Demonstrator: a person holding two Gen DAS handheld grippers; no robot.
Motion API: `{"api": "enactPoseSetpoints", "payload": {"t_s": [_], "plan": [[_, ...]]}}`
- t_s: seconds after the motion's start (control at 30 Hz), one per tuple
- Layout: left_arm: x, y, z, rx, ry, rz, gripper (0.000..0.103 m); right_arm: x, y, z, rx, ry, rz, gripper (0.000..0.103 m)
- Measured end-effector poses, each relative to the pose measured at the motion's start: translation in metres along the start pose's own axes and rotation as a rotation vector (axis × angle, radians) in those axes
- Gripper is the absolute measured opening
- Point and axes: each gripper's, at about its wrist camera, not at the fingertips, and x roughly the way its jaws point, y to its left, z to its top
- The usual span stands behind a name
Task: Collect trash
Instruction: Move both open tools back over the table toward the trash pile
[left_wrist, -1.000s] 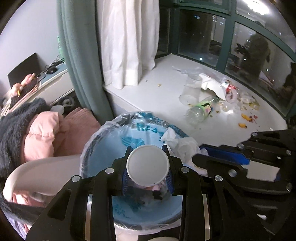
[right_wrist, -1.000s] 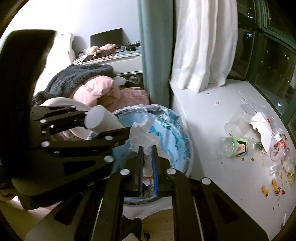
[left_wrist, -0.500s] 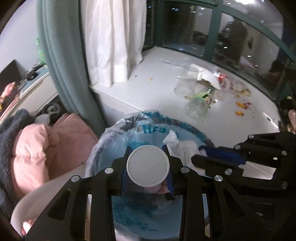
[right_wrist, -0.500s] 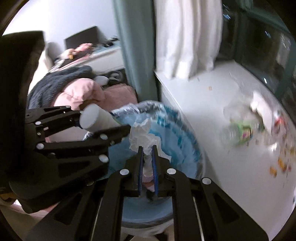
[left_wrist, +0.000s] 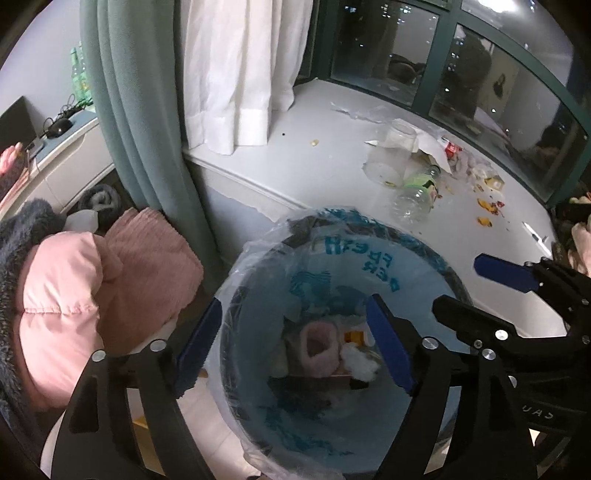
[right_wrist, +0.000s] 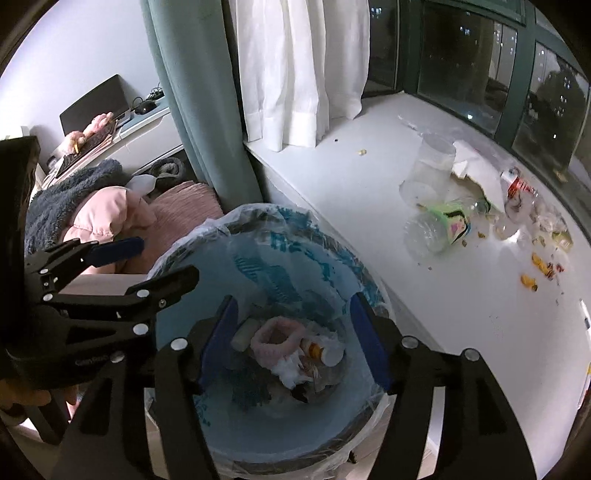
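We held both tools over the lined bin at the lower centre of each frame, so that whatever we let go would fall straight inside. The left gripper was opening, nothing between its blue pads; the right gripper was opening too, likewise empty. At the bin's bottom lay a pink cup, a white cup and crumpled tissue. More trash waited on the white ledge at the right: a clear jar, a green-labelled bottle and scraps. The liner's blue printing showed mirrored; we could not read it surely.
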Motion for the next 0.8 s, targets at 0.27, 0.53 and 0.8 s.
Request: {"api": "enactPoseSetpoints", "payload": {"t_s": [0.27, 0.53, 0.8], "plan": [[-0.003, -0.004, 0.008, 0.003, -0.007, 0.003, 0.085, -0.009, -0.005, 0.003, -0.007, -0.037, -0.026, 0.061], [-0.014, -0.010, 0.019, -0.063, -0.064, -0.045, 0.091, -0.023, -0.023, 0.004, 0.016, -0.078, -0.057, 0.061], [-0.024, -0.017, 0.031, -0.042, -0.125, -0.023, 0.093, -0.031, -0.033, 0.005, 0.022, -0.108, -0.075, 0.061]]}}
